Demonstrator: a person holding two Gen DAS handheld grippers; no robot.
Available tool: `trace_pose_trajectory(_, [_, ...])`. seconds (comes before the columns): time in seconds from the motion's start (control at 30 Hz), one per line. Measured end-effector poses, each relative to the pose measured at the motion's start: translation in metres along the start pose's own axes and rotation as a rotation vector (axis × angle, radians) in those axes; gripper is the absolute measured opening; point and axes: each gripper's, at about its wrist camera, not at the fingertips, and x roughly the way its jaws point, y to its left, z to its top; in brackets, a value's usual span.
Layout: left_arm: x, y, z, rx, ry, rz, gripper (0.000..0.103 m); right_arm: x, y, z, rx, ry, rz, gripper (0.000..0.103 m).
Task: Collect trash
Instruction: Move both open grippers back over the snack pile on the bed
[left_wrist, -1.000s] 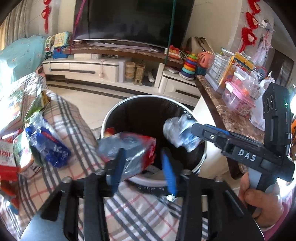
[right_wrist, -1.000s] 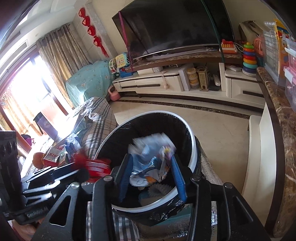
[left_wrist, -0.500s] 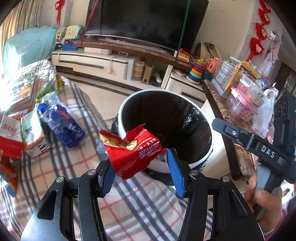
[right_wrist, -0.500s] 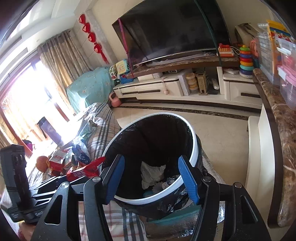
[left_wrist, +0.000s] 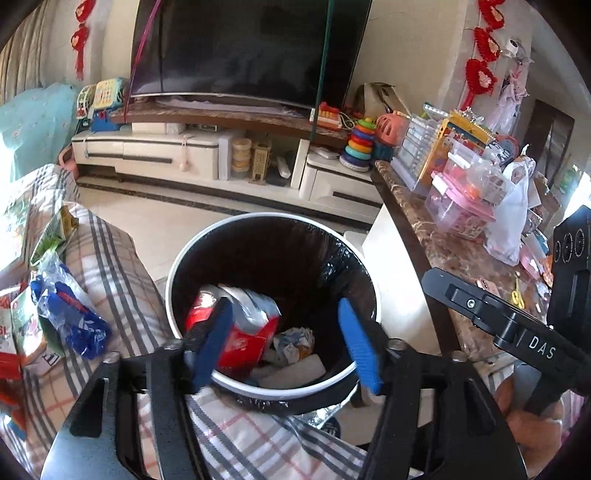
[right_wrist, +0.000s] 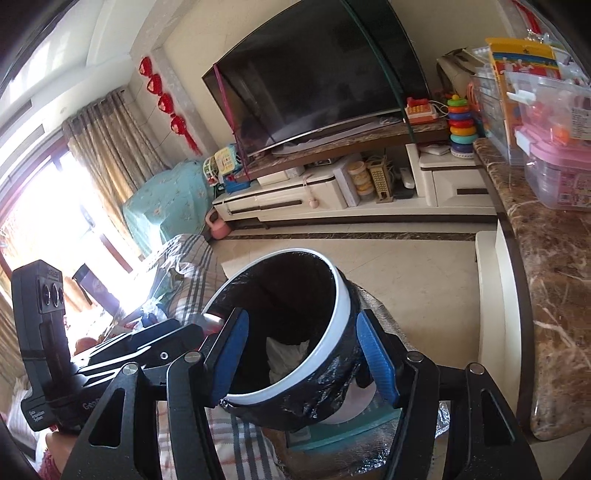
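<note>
red wrapper (left_wrist: 236, 332) lies in the bin (left_wrist: 184, 258) below the opening, empty left tool (left_wrist: 286, 341).

Light: bright daylight, strongest from the window (right_wrist: 48, 221), blown out white.
Glare: washed-out patch at the left edge of the left wrist view; sheen on the floor (right_wrist: 406, 266).
Shadow: bin (left_wrist: 258, 229) interior dark, liner glossy.
Distortion: strong fisheye bend, black corners, TV (left_wrist: 243, 48) edges curved.
Focus: both views sharp in the centre, softer toward the rims; no motion blur.
</note>
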Motion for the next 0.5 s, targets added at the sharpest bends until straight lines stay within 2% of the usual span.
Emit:
trace_pose_trajectory(0.1, [-0.005, 0.007, -0.006, -0.018, -0.001, 0.003, 0.070, -0.001, 0.001, -0.002, 0.002, -0.001, 0.003, 0.066])
trace_pose_trajectory(0.17, [-0.010, 0.015, -0.014, -0.046, 0.004, 0.004, 0.070, -0.002, 0.005, -0.004, 0.004, 0.000, 0.016, 0.075])
trace_pose_trajectory(0.3, [-0.030, 0.036, -0.038, -0.098, 0.001, 0.036, 0.071, -0.005, 0.021, -0.013, -0.028, 0.008, 0.043, 0.086])
trace_pose_trajectory(0.33, [-0.036, 0.042, -0.045, -0.111, 0.002, 0.046, 0.073, -0.005, 0.026, -0.014, -0.035, 0.015, 0.047, 0.092])
trace_pose_trajectory(0.37, [-0.042, 0.047, -0.052, -0.125, 0.001, 0.057, 0.076, -0.004, 0.036, -0.018, -0.053, 0.035, 0.048, 0.097])
trace_pose_trajectory(0.5, [-0.070, 0.075, -0.081, -0.197, -0.004, 0.119, 0.083, 0.005, 0.076, -0.033, -0.134, 0.116, 0.040, 0.101])
